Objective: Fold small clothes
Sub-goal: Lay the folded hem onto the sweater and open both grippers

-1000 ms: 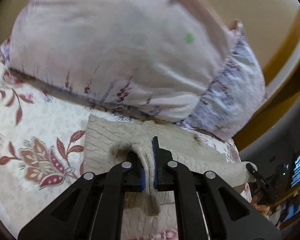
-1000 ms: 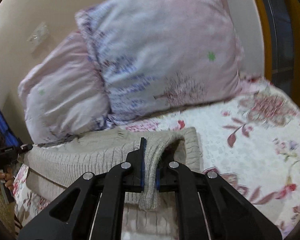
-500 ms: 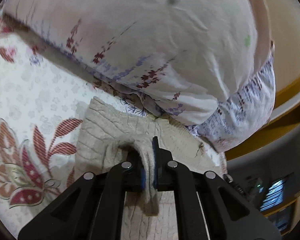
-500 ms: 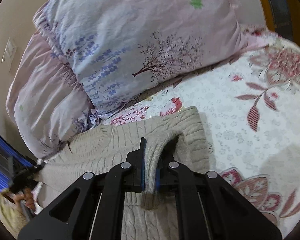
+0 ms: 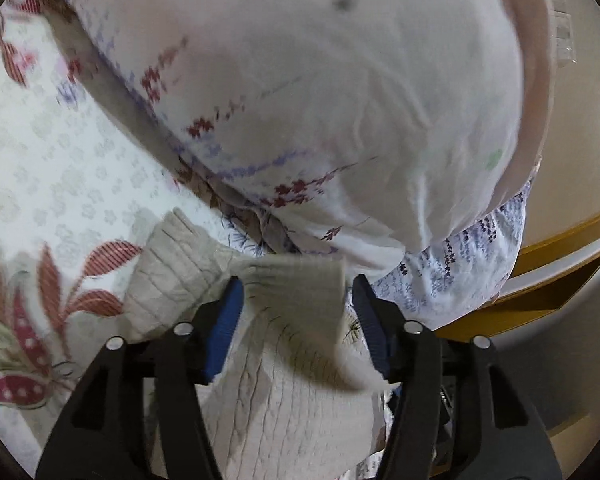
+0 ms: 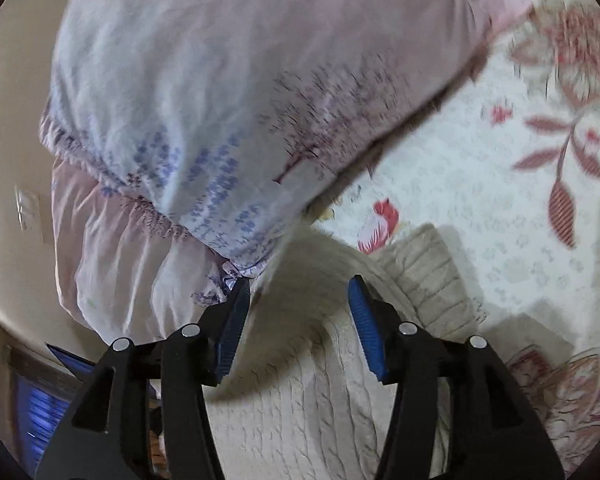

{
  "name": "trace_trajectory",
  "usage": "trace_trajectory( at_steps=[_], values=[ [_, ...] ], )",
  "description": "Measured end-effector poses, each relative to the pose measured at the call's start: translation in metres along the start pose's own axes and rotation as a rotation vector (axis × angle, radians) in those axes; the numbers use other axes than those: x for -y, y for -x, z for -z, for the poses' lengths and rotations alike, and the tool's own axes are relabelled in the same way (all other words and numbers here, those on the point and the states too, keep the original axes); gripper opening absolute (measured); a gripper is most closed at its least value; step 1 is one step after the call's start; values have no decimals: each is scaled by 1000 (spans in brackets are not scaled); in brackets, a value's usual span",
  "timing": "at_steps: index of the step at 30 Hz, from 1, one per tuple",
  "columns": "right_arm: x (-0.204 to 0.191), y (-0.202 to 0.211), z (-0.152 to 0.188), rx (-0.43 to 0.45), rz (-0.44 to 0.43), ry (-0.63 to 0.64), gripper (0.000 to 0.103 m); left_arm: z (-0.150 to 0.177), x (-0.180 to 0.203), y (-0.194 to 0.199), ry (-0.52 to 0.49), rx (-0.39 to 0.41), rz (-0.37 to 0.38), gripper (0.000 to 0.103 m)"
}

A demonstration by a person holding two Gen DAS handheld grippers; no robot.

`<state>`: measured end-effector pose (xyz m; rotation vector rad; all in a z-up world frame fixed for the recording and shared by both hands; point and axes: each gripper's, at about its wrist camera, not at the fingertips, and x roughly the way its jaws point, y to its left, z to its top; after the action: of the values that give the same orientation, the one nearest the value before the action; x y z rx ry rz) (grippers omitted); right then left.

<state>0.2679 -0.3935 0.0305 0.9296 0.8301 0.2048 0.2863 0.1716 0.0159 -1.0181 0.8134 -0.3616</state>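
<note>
Left gripper (image 5: 298, 300): jaws spread, blue pads apart, nothing pinched. A loose flap of the sweater (image 5: 284, 380) lies between the jaws and appears to touch neither pad, though blur leaves this uncertain. Right gripper (image 6: 298, 304): jaws likewise spread, with a raised hump of the sweater (image 6: 300, 400) between them, unheld.

The sweater, a beige cable knit, rests on the floral sheet (image 5: 60, 184) directly at the foot of the pillows. In the left view it fills 6 o'clock and a ribbed edge reaches to 10 o'clock of the jaws; in the right view it fills 6 o'clock and a ribbed edge reaches to 2 o'clock. Its long axis therefore appears to run side to side, from one gripper to the other, parallel to the pillow line. Each gripper stands over its own end; neither is clearly nearer.

Judgement: the fold toward the pillows looks laid down, and a further fold would call for a fresh grip on an outer edge, at 10 o'clock for the left, 2 o'clock for the right.

Counts: one sweater; two grippers; two pillows, white (image 5: 320, 92) and lilac-printed (image 6: 228, 92); one sheet (image 6: 500, 200).
</note>
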Motion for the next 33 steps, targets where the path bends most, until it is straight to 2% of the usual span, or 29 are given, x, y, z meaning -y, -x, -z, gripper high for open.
trace_trajectory(
  at_steps=[5,8,9,10,13,18,22,26,33],
  values=[
    [-8,32,2,90,49,93,53,1,2,25,-47,34,-25,62],
    [-11,37,8,90,116,176,51,9,8,35,-143,42,-122,61],
    [-12,39,12,86,144,214,46,11,8,37,-167,42,-147,60],
    [-13,40,15,79,165,244,44,15,10,37,-203,41,-186,57],
    [-11,37,25,43,221,307,39,24,12,35,-273,24,-242,50],
    [-1,31,38,-1,292,356,35,39,8,27,-330,-20,-257,42],
    [3,28,49,-43,330,406,17,47,1,20,-340,-62,-275,26],
    [5,31,53,-37,336,422,10,52,-2,19,-361,-76,-301,8],
    [0,51,56,7,309,408,9,55,0,34,-371,-79,-291,6]
  ],
)
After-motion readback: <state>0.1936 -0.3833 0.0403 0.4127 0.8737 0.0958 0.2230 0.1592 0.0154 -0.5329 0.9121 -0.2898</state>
